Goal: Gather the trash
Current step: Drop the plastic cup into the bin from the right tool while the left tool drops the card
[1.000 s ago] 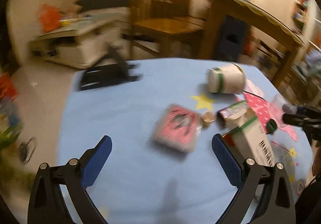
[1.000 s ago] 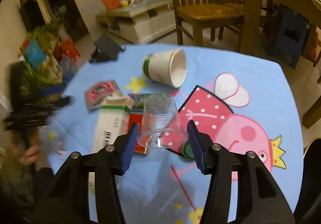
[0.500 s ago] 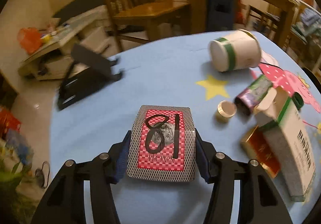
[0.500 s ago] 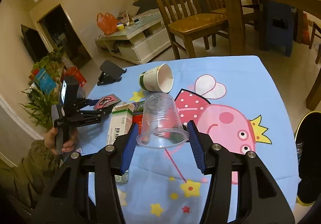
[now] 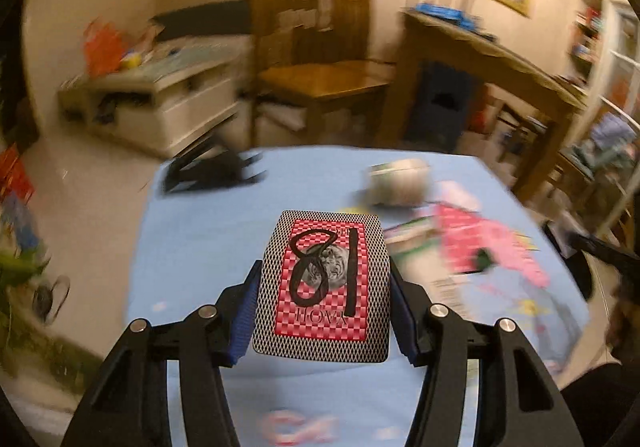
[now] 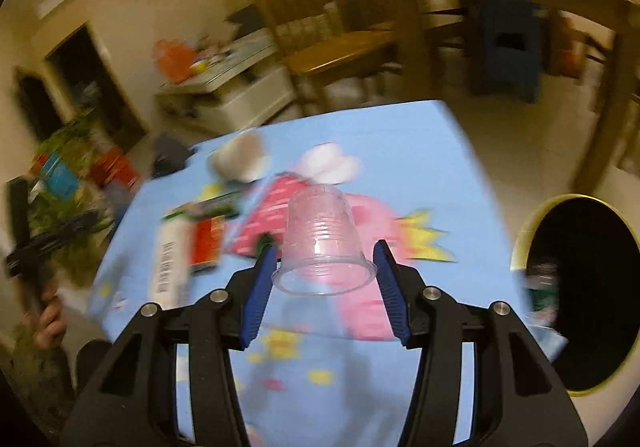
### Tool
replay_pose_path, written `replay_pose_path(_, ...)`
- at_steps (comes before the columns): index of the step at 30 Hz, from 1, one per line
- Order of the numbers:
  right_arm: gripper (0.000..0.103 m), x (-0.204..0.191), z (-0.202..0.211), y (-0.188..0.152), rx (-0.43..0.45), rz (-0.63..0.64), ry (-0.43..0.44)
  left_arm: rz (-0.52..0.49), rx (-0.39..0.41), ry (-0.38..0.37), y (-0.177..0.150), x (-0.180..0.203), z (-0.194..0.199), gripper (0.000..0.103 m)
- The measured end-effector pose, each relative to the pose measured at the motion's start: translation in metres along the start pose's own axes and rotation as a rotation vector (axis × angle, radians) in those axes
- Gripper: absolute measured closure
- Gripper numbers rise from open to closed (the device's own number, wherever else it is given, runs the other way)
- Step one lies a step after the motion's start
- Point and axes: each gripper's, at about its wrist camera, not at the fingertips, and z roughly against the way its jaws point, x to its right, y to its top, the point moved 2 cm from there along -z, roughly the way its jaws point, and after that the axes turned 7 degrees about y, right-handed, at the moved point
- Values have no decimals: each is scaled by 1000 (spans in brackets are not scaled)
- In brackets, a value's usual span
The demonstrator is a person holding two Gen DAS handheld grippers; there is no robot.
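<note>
My left gripper (image 5: 323, 289) is shut on a red-and-black card box (image 5: 323, 287) marked "18" and holds it flat above the blue tablecloth (image 5: 200, 247). My right gripper (image 6: 325, 275) is shut on a clear plastic cup (image 6: 322, 243), rim toward the camera, lifted over the cloth (image 6: 400, 151). A yellow-rimmed bin (image 6: 520, 243) with a dark inside stands at the right of the table. A white paper cup (image 5: 396, 183) lies on its side on the table, and it also shows blurred in the right wrist view (image 6: 240, 159). A white carton (image 6: 168, 255) and a red packet (image 6: 206, 243) lie at the left.
A black phone stand (image 5: 208, 173) sits at the table's far left corner. A wooden chair (image 5: 320, 87), a wooden table (image 5: 480, 55) and a white low cabinet (image 5: 160, 99) stand beyond. The other gripper and hand (image 6: 36, 247) show at the left.
My left gripper closed on the card box and lifted it off the cloth. My right gripper carried the clear cup up and rightward, bringing the bin into view.
</note>
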Motion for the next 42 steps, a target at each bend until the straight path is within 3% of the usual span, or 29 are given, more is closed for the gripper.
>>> replay_pose_path(4, 53, 58, 48, 14, 129, -78, -131, -120, 17, -150, 20, 108, 6, 48)
replay_pose_path(9, 52, 142, 53, -6, 121, -220, -225, -290, 18, -246, 24, 241, -3, 48)
replay_pose_path(10, 39, 156, 49, -11, 97, -249, -239, -320, 10, -269, 23, 268, -7, 48)
replay_pose_path(11, 20, 170, 49, -14, 79, -289, -266, -344, 1, -288, 23, 291, -12, 48)
replay_pose_path(16, 6, 206, 93, -12, 222, -376, -341, -418, -43, -354, 21, 372, -42, 48)
replay_pose_path(20, 6, 236, 129, -20, 337, -500, -387, -452, -71, -383, 19, 418, -66, 48)
replay_pose_path(24, 6, 255, 165, -31, 451, -589, -426, -476, -91, -397, 15, 443, -85, 47)
replay_pose_path(28, 6, 258, 182, -37, 495, -602, -449, -479, -121, -404, 13, 464, -102, 43)
replay_pose_path(33, 6, 247, 176, -35, 476, -579, -453, -492, -95, -386, 9, 465, -96, 34)
replay_pose_path(37, 6, 230, 151, -22, 415, -507, -432, -474, -52, -353, 13, 438, -79, 34)
replay_pose_path(42, 6, 181, 106, -4, 320, -340, -379, -429, 30, -249, 20, 383, -53, 31)
